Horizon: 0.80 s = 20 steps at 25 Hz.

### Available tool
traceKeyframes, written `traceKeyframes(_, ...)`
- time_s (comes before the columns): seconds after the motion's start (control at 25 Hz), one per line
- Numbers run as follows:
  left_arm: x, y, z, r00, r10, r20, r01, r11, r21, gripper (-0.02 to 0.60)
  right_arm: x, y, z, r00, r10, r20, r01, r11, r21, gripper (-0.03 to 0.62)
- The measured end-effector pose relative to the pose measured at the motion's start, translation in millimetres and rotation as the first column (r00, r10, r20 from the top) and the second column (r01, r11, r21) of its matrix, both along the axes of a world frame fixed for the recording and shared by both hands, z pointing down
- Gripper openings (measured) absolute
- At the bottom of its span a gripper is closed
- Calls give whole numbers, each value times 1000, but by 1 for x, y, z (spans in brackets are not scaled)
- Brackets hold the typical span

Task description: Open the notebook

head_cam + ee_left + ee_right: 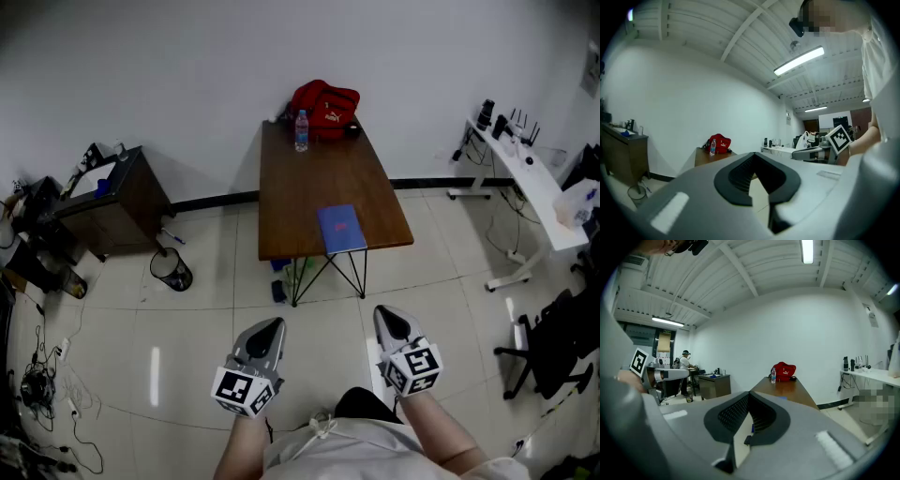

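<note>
Hovering left tongs (270, 325): held low over the floor, tips closed together with nothing between them, touching nothing; marker cube (246, 391) at the near end.
Right tongs (385, 315): beside the left pair and apart from it, tips likewise closed together, empty and touching nothing.
Floor (187, 328): pale glossy tiles under both tongs, with loose cables at the far left.
Bench (300, 183): brown wooden top on thin metal legs, standing ahead of the tongs with its far end at the wall.
Notebook (341, 229): blue cover, lying flat and shut on the bench's near right corner, at the front edge; well apart from both tongs.
Under the bench: small things on the floor by the legs, too small to tell.
Bench far end: clear water bottle (302, 130) upright, just beside a red bag (324, 108) against the wall.
Left of the bench: dark cabinet (127, 192) with a wire bin (172, 270) beside it.
Right of the bench: white side bench (530, 183) carrying small devices, and a black office chair (553, 342) nearer.
Wall (187, 84): plain white, with a dark skirting.
</note>
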<state>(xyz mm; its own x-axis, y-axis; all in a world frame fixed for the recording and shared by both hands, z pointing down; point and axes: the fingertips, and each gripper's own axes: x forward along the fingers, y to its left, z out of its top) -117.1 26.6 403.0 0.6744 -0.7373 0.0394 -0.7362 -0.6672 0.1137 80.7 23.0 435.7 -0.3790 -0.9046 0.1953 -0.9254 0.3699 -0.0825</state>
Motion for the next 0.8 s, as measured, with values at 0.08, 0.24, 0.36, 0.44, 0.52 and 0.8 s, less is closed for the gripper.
traceKeyframes(0.08,-5,-11,7,1000,-10,1,10,1000,-8,6,-2,-13,6,1000,-3,-6,3,1000,-11,8)
traceKeyframes(0.24,-16,-39,22,999,-35,-2,35,999,-28,6,-3,-46,20,1000,3,-8,-4,999,-33,8)
traceKeyframes(0.36,-16,-69,31,999,-44,-1,44,998,-40,6,0,-83,33,1000,8,1,-8,998,-56,8)
traceKeyframes(0.44,-13,-93,38,999,-40,12,41,998,-52,6,2,-112,39,1000,11,0,-11,997,-71,8)
traceKeyframes(0.52,-10,-121,43,999,-37,19,38,997,-69,6,5,-143,43,1000,16,-8,-16,996,-84,8)
traceKeyframes(0.8,19,-226,74,996,1,89,10,993,-114,8,35,-251,85,997,45,-58,-55,982,-182,8)
